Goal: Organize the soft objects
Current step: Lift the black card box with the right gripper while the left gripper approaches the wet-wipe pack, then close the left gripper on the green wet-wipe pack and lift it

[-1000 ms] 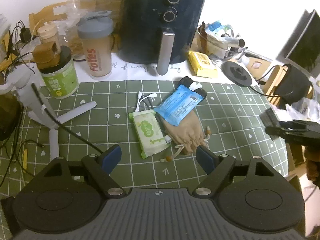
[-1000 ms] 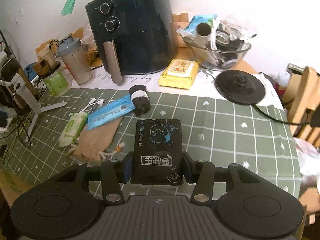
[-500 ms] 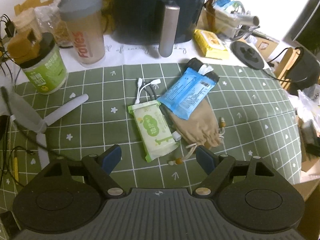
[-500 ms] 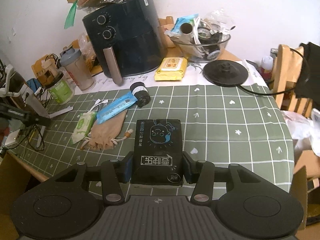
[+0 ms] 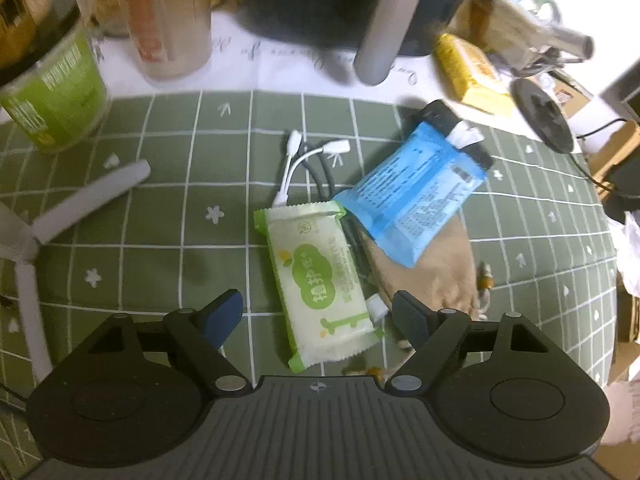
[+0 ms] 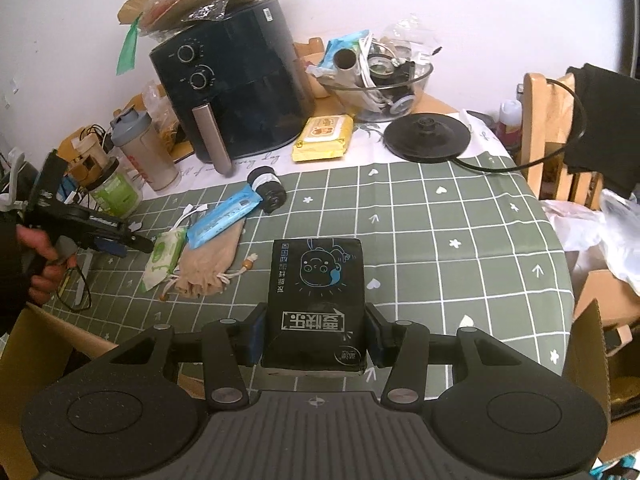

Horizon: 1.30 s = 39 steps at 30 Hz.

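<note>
The green-and-white wipes pack [image 5: 324,286] lies flat on the green grid cloth of the worktop [image 5: 168,208], right in front of your left claw [image 5: 318,316], whose two blue-padded fingers stand wide apart on either side of the pack's near end and touch nothing. Just to its right a tan drawstring pouch [image 5: 432,268] lies partly under a blue packet [image 5: 408,200], and white cable ends [image 5: 312,152] poke out behind them. A black roll [image 6: 267,189] sits at the blue packet's far end.

Your right claw [image 6: 316,334] is clamped on a black tissue pack [image 6: 316,292], held above the cloth near the worktop's front edge. It carries a cartoon face and Chinese characters, upside down to the camera; I can't read them with confidence. The green pack also bears Chinese lettering on a green cloud shape, too blurred to make out.

My read: one soft item is already in hand, and the left side is lining up to collect the next. The move ahead calls for lowering the left claw over the green pack and closing across its narrow width, clear of the cable and the pouch strings.

Farther back stand a dark air fryer [image 6: 232,92], a shaker bottle [image 6: 146,152] with red lettering that is unreadable here, and a yellow wipes pack [image 6: 324,138].
</note>
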### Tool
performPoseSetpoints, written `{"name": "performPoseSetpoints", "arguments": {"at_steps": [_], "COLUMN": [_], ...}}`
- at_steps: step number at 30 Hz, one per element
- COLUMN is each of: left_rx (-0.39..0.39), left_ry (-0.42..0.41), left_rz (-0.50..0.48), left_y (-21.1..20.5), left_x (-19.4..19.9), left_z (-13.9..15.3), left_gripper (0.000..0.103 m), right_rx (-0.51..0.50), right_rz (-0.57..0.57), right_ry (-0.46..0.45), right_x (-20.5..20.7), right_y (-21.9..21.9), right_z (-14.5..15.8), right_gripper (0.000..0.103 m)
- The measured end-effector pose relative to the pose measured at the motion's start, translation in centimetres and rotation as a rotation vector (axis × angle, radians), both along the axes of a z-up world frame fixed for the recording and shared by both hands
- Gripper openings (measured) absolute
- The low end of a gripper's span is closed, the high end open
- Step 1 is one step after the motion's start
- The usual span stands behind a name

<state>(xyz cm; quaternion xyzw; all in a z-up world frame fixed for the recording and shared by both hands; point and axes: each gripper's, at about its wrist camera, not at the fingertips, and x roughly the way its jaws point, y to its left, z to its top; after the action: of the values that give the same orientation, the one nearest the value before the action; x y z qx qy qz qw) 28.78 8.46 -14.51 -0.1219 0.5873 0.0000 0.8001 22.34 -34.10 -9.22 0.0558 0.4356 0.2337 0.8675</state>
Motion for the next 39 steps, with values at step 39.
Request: {"name": "performPoseSetpoints", "arguments": {"at_steps": [39], "left_rx": [0.007], "left_ry": [-0.168], "left_rz": [-0.025], "left_y": [-0.4], "left_x": [-2.3], "left_z": [4.8], "left_gripper": [0.049], "right_rx": [0.063], "right_rz": [-0.010], "right_ry": [0.004], "right_x": [-2.3], "right_y": [-0.4], "right_z": [2.1], "right_gripper": [0.051]}}
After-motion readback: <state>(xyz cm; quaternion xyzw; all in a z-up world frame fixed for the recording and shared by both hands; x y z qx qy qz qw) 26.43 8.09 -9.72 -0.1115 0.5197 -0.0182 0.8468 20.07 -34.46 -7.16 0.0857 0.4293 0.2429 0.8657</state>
